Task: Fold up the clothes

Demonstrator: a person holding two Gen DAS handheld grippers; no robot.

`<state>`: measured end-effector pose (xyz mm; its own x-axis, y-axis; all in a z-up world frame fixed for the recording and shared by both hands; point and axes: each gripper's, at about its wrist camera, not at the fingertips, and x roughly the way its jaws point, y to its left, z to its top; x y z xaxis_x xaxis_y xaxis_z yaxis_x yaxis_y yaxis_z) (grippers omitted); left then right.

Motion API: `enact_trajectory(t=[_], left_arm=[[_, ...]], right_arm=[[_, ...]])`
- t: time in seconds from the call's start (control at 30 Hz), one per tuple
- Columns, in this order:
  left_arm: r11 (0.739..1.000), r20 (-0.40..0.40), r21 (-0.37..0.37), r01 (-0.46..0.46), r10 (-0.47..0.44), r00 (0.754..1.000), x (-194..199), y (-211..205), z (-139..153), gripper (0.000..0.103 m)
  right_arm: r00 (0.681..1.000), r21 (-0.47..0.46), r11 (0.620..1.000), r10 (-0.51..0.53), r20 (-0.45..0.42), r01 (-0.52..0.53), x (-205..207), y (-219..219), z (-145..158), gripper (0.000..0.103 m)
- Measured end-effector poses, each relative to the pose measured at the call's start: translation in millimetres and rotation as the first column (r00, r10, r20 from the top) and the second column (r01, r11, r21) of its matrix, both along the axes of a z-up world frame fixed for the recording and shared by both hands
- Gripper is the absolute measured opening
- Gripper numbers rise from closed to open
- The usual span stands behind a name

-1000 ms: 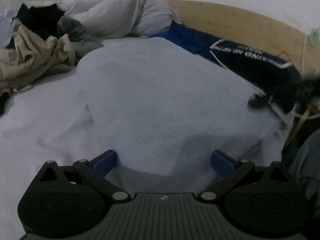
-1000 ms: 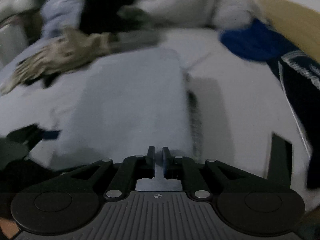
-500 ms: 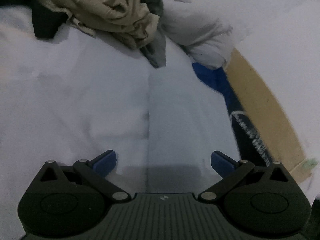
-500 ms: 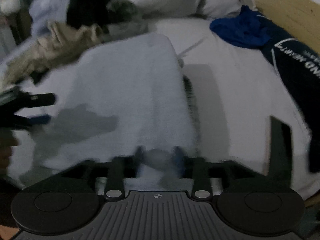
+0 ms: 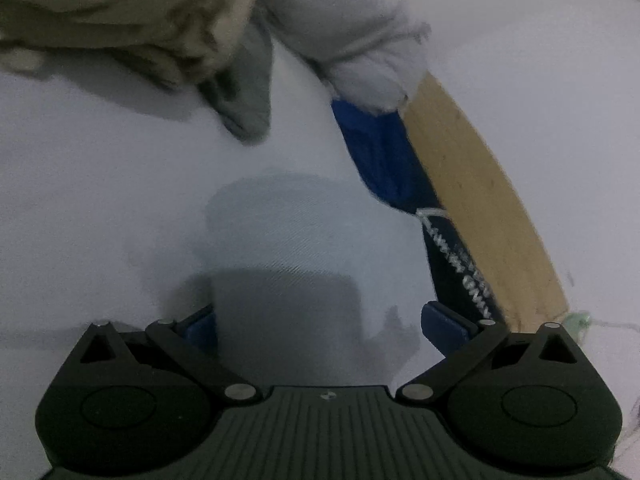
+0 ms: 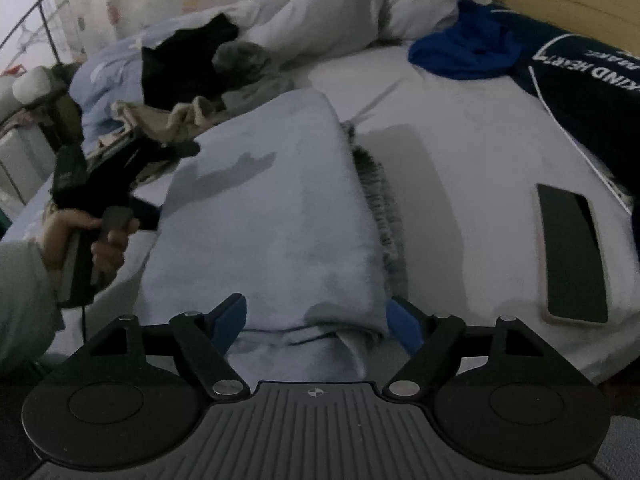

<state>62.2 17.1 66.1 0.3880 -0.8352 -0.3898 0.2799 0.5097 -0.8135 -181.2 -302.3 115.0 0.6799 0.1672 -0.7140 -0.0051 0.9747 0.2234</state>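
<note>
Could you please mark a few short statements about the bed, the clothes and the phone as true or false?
1. A phone lies face up on the white sheet. True.
2. The folded light blue garment lies to the right of the phone. False: it lies to its left.
3. The blue garment is neatly folded. False: it is crumpled, near the pillow.
4. A hand holds the left hand-held gripper beside the folded garment. True.
5. The beige garment is spread flat. False: it is bunched up.
</note>
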Motion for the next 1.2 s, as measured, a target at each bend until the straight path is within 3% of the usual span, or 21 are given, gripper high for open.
enact_trajectory(t=[0.07,0.2,0.27,0.3,0.33,0.43,0.53,0.6,0.7,0.83,0.9,1.0,1.13,1.2], left_arm=[[0.999,0.014,0.028,0.023,-0.023,1.000,3,-14,-3,0.103],[0.999,0.007,0.004,0.042,-0.042,0.999,8,-23,-6,0.099],[0.999,-0.027,-0.011,0.034,-0.035,0.999,11,-20,-10,0.077],[1.000,-0.059,-0.021,0.022,-0.023,0.998,12,-15,-13,0.054],[0.998,-0.092,-0.055,0.015,-0.020,0.996,15,-10,-16,0.044],[0.995,-0.042,-0.095,0.036,-0.040,0.998,8,-6,-7,0.032],[0.988,0.012,-0.137,0.072,-0.071,0.997,-4,-8,14,0.031],[0.987,0.048,-0.127,0.100,-0.095,0.994,-12,-15,33,0.031],[0.982,0.159,-0.012,0.190,-0.186,0.970,-30,-30,68,0.031],[0.953,0.217,0.108,0.283,-0.300,0.929,-52,-49,103,0.031],[0.942,0.232,0.121,0.312,-0.332,0.914,-58,-52,110,0.031],[0.935,0.235,0.131,0.330,-0.353,0.906,-55,-61,116,0.032],[0.939,0.204,0.140,0.313,-0.337,0.919,-62,-59,113,0.032],[0.947,0.173,0.131,0.294,-0.314,0.934,-57,-58,104,0.032]], right_arm=[[1.000,-0.007,1.000,-0.001,-0.001,0.001,-1,0,1,0.080],[1.000,-0.031,0.999,0.016,-0.009,-0.016,-2,6,1,0.080],[1.000,-0.033,0.999,0.023,-0.007,-0.023,0,10,1,0.080],[1.000,-0.036,0.999,0.023,-0.006,-0.023,0,13,1,0.080],[1.000,-0.039,0.999,0.023,-0.004,-0.023,1,16,1,0.080],[0.999,-0.073,0.997,0.033,0.012,-0.032,1,33,4,0.080],[0.997,-0.168,0.984,0.067,0.047,-0.058,-2,64,9,0.081],[0.991,-0.245,0.966,0.104,0.080,-0.081,-6,90,12,0.082],[0.978,-0.342,0.934,0.159,0.137,-0.104,-13,138,7,0.087],[0.962,-0.440,0.893,0.196,0.192,-0.094,-17,201,-8,0.091],[0.961,-0.499,0.865,0.186,0.204,-0.062,-16,225,-22,0.092],[0.967,-0.632,0.773,0.106,0.232,0.066,-8,253,-50,0.092],[0.966,-0.740,0.638,-0.023,0.258,0.213,10,265,-79,0.095],[0.968,-0.767,0.600,-0.051,0.247,0.227,19,266,-90,0.100]])
